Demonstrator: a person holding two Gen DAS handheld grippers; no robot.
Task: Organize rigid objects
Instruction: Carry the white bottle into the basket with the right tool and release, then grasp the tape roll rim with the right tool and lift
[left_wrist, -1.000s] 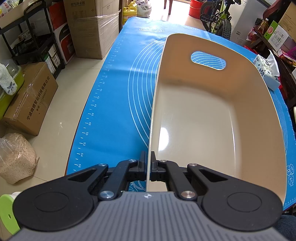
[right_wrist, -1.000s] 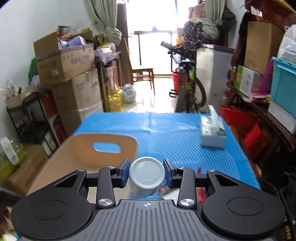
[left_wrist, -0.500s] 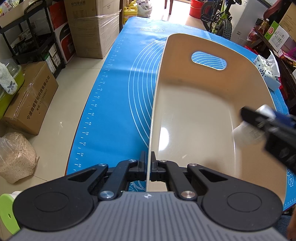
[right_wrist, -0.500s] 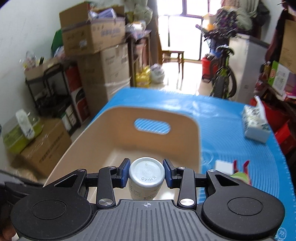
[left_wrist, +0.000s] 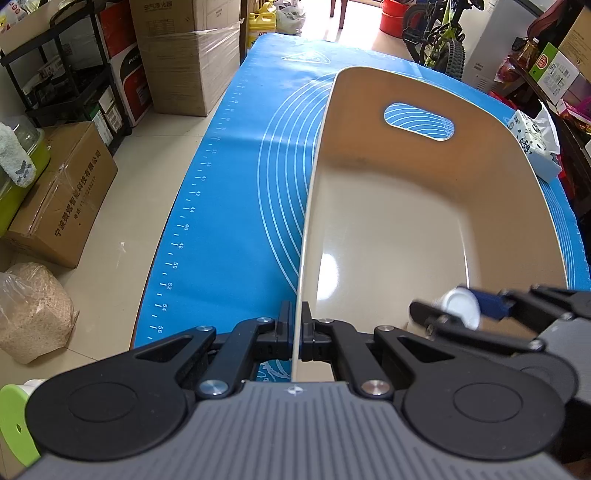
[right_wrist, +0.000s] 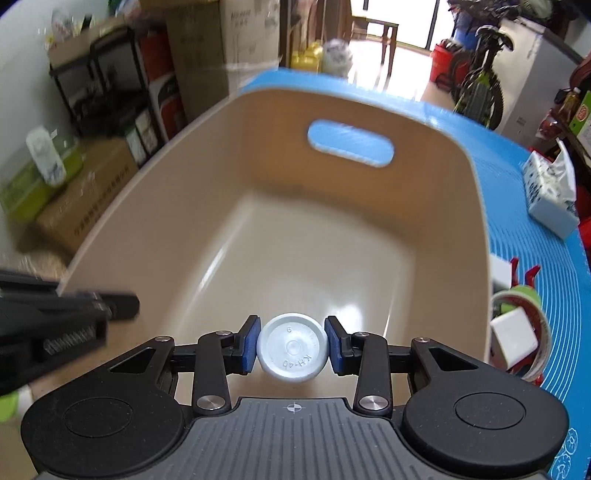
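Left tongs (left_wrist: 296, 334) clamp the beige bin's (left_wrist: 424, 221) near rim; right tongs (right_wrist: 291, 350) grip a white bottle (right_wrist: 291, 350) above the bin's floor.

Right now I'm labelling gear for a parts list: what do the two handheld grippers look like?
Both have black linkage arms with silver pivot screws, round black side housings and a ribbed grey body bearing a small crosshair mark. The right gripper has blue pads; the left gripper's fingers look black.

The left black two-finger gripper (left_wrist: 298, 332) is pinched fully together, pointing steeply down. The right black two-finger gripper (right_wrist: 291, 349), blue-padded, stands partly closed.
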